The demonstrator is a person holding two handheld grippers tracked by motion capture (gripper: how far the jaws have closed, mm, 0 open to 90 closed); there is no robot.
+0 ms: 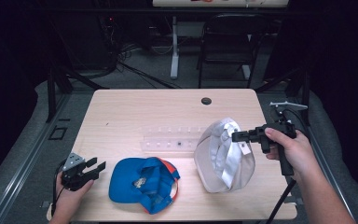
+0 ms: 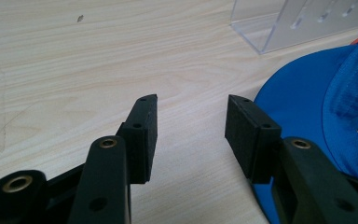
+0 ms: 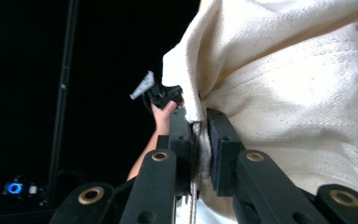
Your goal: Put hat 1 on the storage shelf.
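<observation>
- The left gripper rests low at the near left corner of the table, jaws spread and holding nothing; in the left gripper view its pads hang over bare wood with the blue cap's brim just to one side.
- The blue cap lies on the table near the front edge, crown opening up, orange trim showing at its far side, untouched by either tool.
- Behind it lies a clear acrylic rack, just beside both caps.
- The white cap sits right of the blue one, its far part lifted while the lower part seems still to rest on the table; whether it is fully clear of the wood is hard to tell from above.
- The right gripper is clamped on the white cap: in the right gripper view the jaws pinch a thin fold of the cream fabric at its edge.
- To do this lift well, I judge the pinch should stay firm and deep enough that the fabric cannot slide out, and the rise should be slow and straight up so the cap does not swing into the rack or drag over the blue cap.
- The free left gripper could steady the hanging side if it sags.
</observation>
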